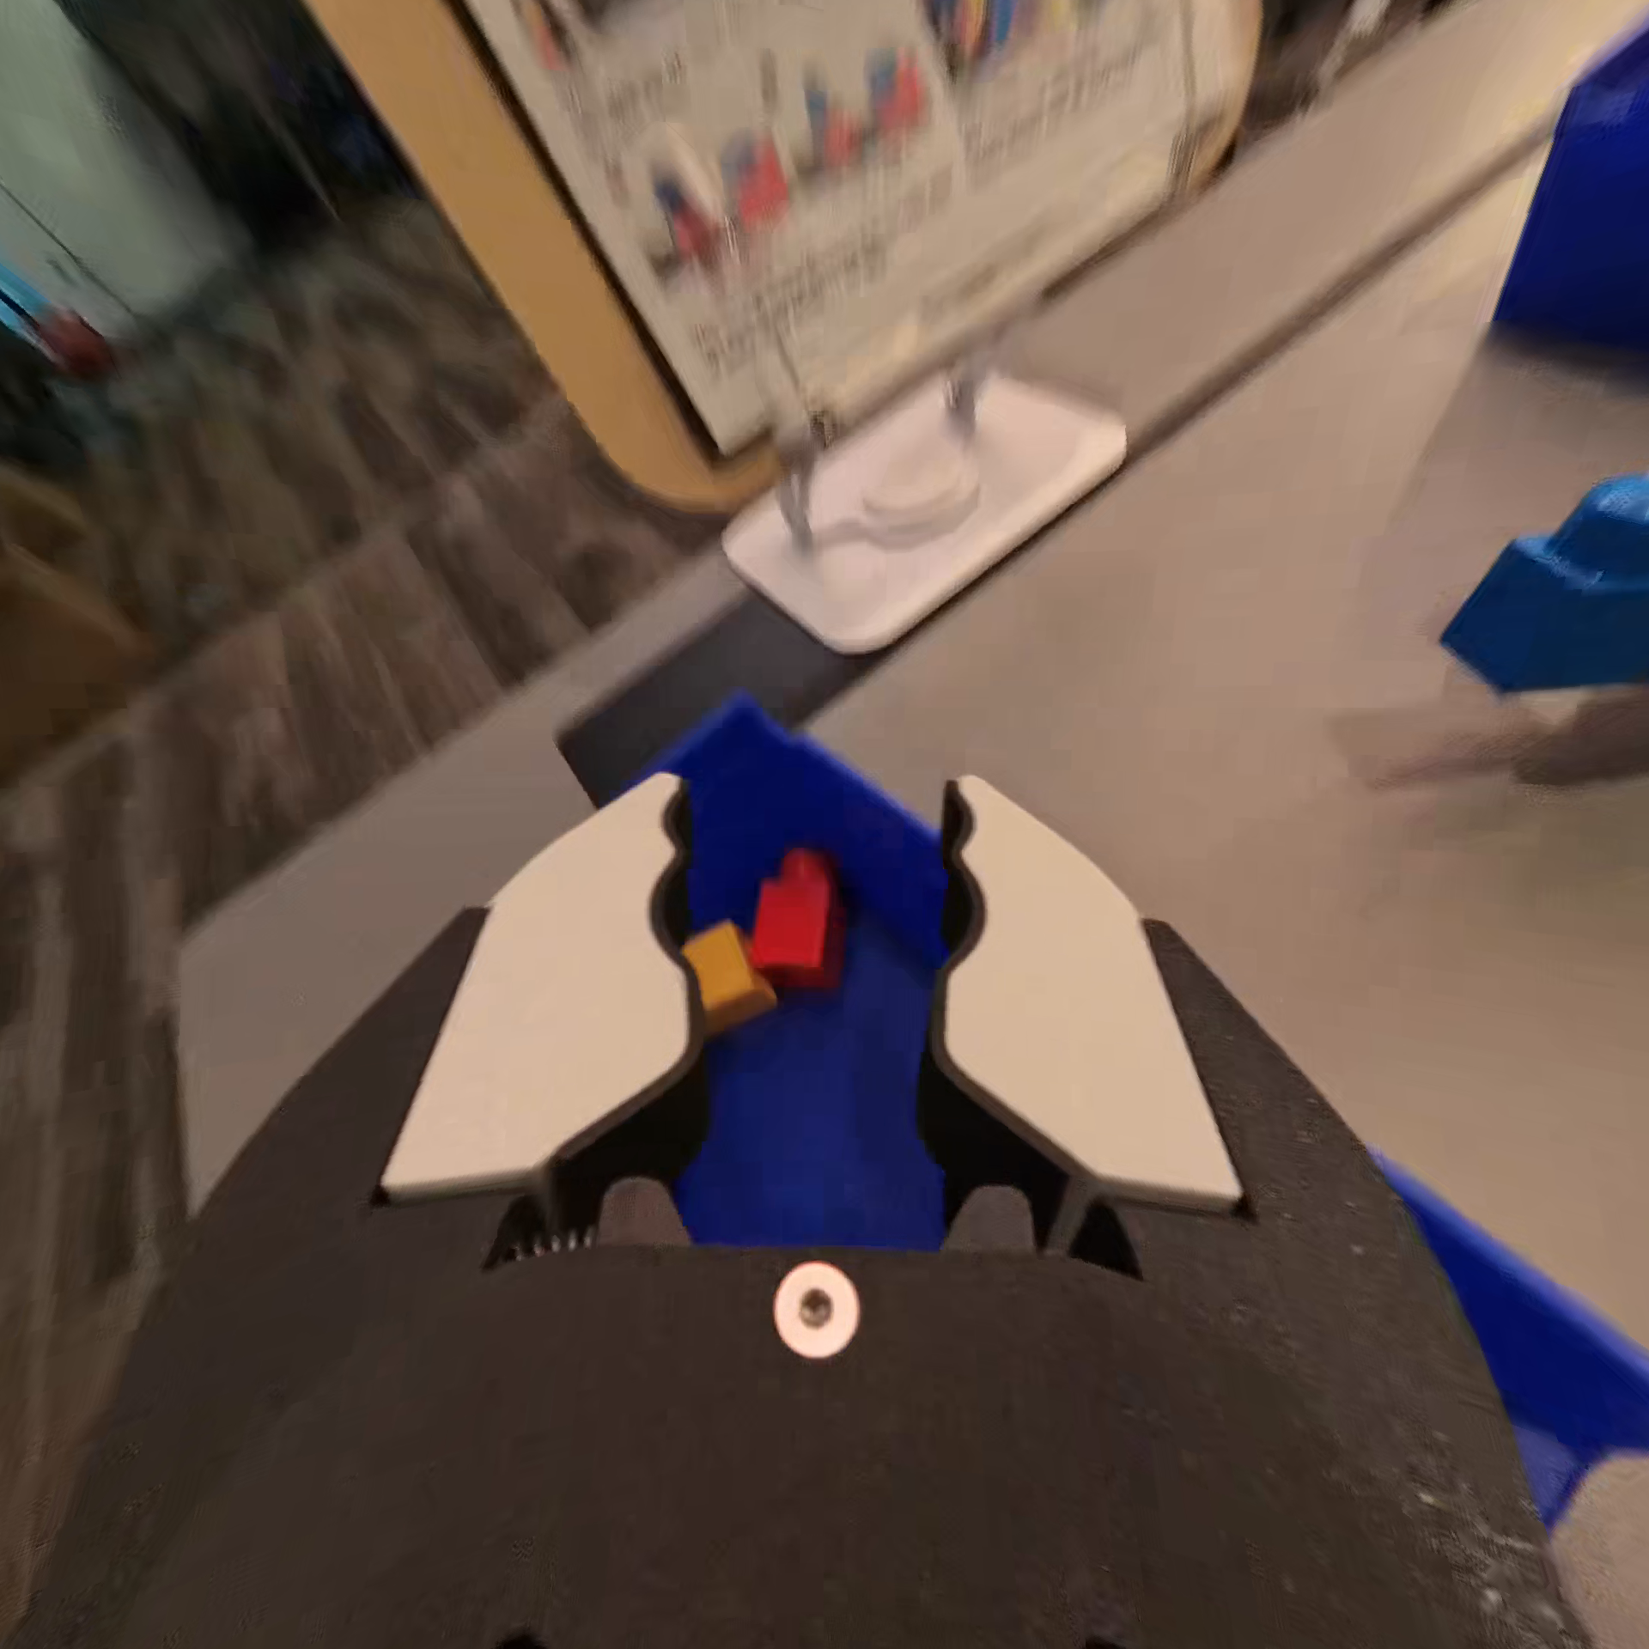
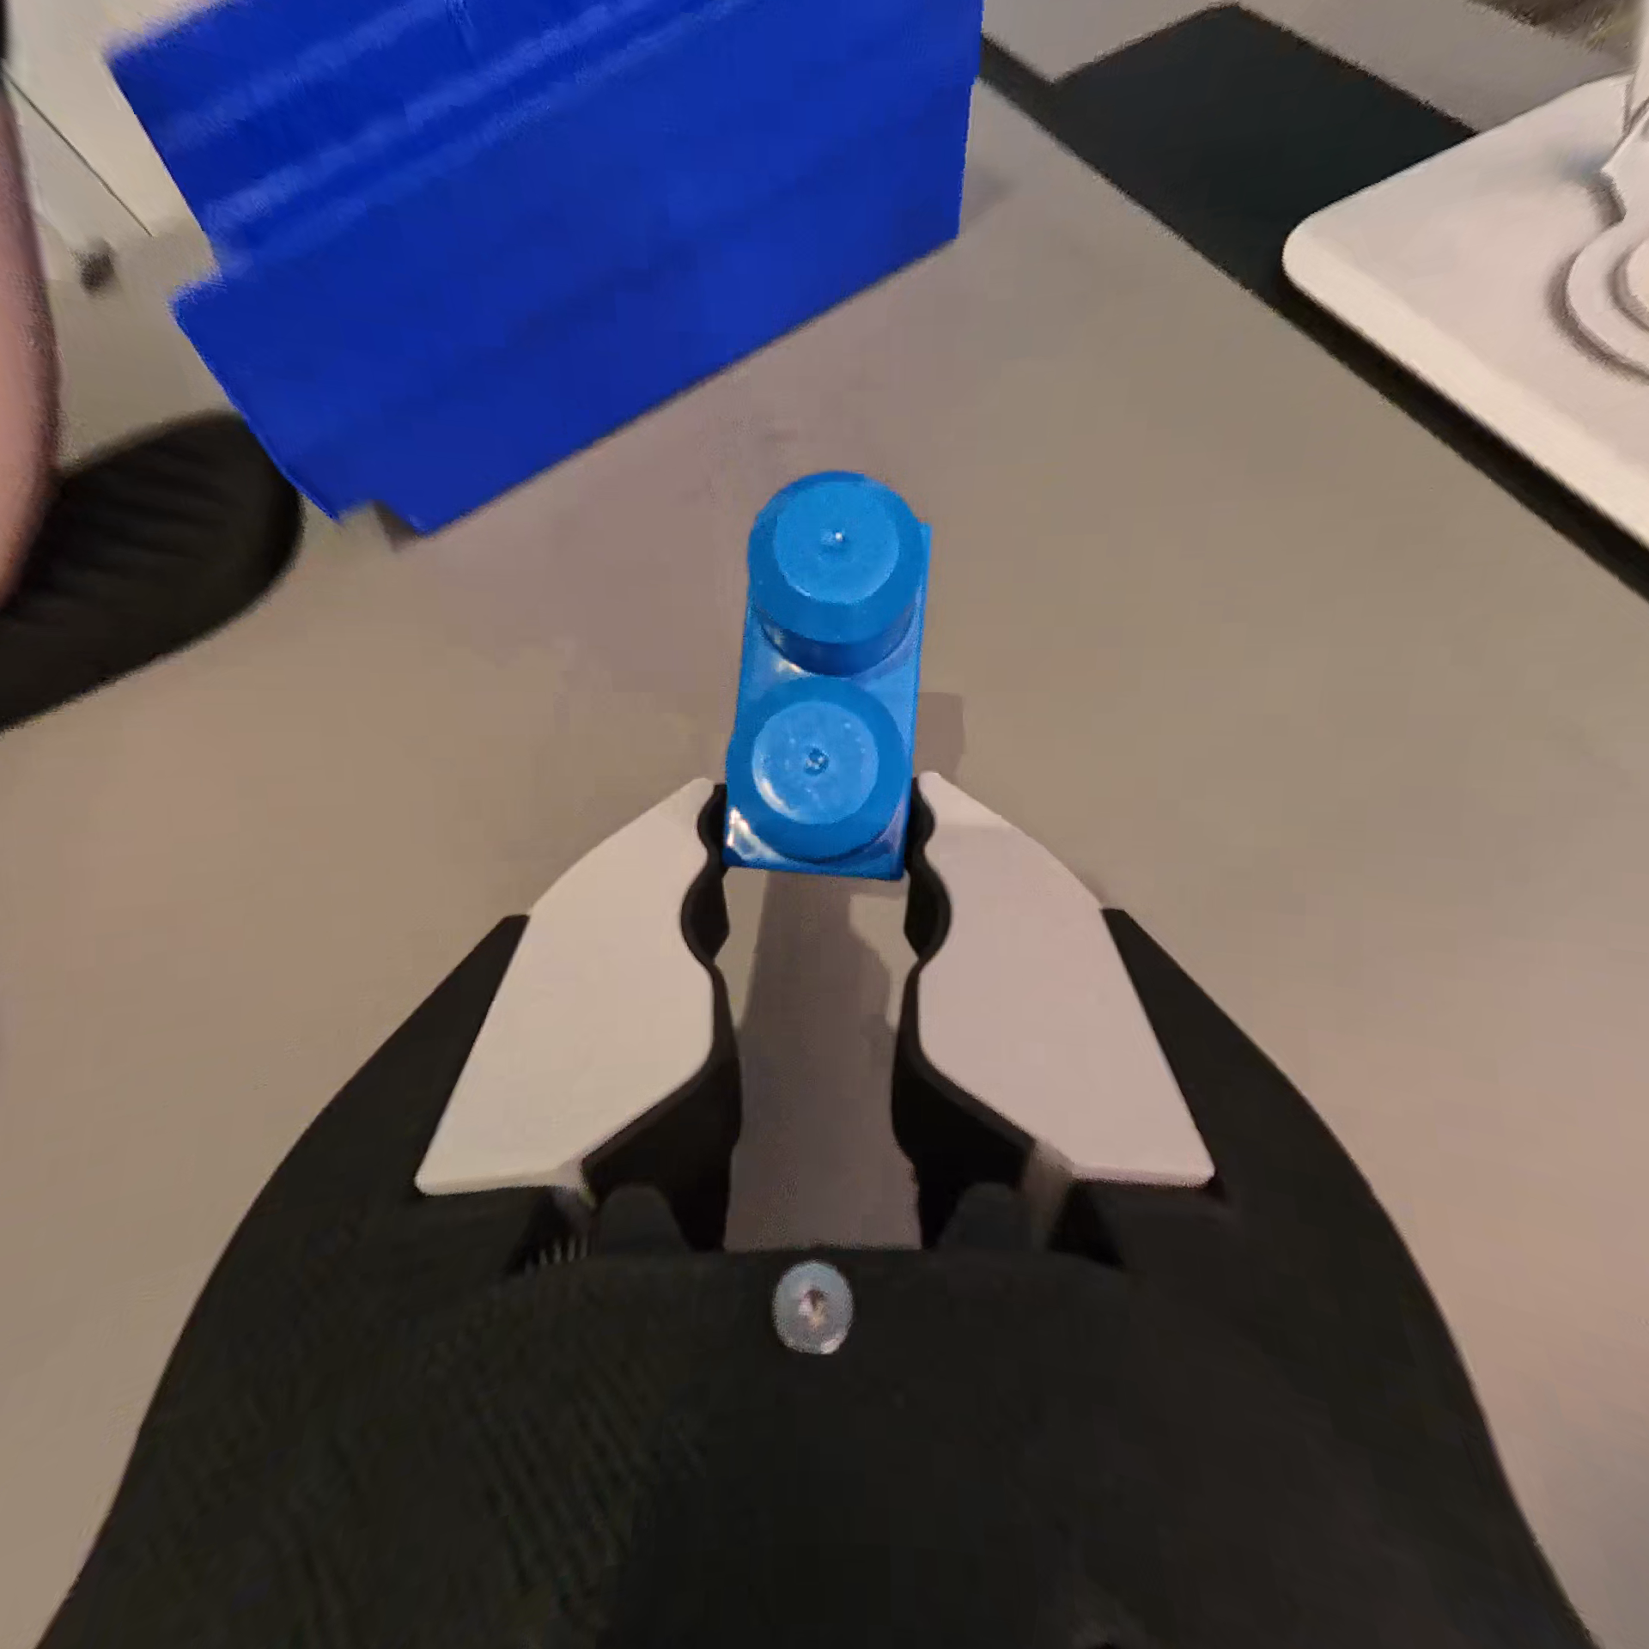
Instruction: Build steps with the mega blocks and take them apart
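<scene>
The right gripper point(image 2: 814, 825) clamps the near end of a light blue two-stud block point(image 2: 825, 678), which juts forward past its fingertips above the grey table point(image 2: 1249, 714). The left gripper point(image 1: 814, 834) hangs spread and empty over a blue bin point(image 1: 803, 1115), where a red block point(image 1: 797, 919) and a yellow block point(image 1: 727, 977) lie touching, nearer its left finger.

Blue block point(image 2: 825, 678) between fingers point(image 2: 616, 964)

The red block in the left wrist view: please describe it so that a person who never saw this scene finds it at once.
Look into the open blue bin below the left gripper, whose jaws stand apart. On the bin's floor lie two small blocks, touching. The red block is the farther one, larger in view than the yellow block at the left jaw.
</scene>
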A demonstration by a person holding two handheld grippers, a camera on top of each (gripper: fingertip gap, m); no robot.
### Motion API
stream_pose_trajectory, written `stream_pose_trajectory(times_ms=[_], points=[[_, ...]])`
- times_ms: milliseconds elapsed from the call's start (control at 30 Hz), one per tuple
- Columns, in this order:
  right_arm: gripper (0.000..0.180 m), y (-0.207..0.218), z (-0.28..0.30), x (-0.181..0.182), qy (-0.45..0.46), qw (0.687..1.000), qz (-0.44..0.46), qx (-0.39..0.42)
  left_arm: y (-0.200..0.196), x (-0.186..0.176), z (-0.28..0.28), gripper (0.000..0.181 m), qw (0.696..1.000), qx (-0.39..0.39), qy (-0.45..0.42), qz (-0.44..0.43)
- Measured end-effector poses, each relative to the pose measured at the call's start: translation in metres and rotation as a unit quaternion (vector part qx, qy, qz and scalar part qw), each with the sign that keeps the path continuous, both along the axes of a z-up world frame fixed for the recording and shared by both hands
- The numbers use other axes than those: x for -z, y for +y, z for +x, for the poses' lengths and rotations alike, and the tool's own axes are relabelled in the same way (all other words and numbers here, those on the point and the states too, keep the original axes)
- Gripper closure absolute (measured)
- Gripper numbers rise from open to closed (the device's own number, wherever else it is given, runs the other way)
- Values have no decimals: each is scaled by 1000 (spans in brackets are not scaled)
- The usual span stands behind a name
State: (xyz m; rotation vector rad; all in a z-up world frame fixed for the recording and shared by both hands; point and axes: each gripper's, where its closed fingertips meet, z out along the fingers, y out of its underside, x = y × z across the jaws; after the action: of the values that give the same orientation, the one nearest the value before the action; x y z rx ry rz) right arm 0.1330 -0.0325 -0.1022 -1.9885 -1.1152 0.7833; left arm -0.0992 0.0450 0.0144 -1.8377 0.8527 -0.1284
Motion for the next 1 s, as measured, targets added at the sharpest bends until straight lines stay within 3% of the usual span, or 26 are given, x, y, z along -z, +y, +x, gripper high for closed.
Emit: stream_pose_trajectory(times_ms=[67, 167, 400, 700, 1000], points=[[142, -6, -4, 11, -16, 1000, -16, -14, 9, 34, -6, 125, 998, 2, 7, -67], [142, -8, -4, 29, -54, 998, -17, -22, 28, 65, -3, 125, 996, -4, -8, -94], [142, -15, -6, 48, -97, 994, -27, -40, 45, 123, -18, 125, 980, -28, 149, -130], [140, -17, -7, 49, -109, 992, -16, -56, 53, 154, -23, 125, 961, -18, 226, -159], [140, -19, -7, 51, -123, 990, -3, -65, 42, 153, -25, 139, 951, -19, 252, -179]])
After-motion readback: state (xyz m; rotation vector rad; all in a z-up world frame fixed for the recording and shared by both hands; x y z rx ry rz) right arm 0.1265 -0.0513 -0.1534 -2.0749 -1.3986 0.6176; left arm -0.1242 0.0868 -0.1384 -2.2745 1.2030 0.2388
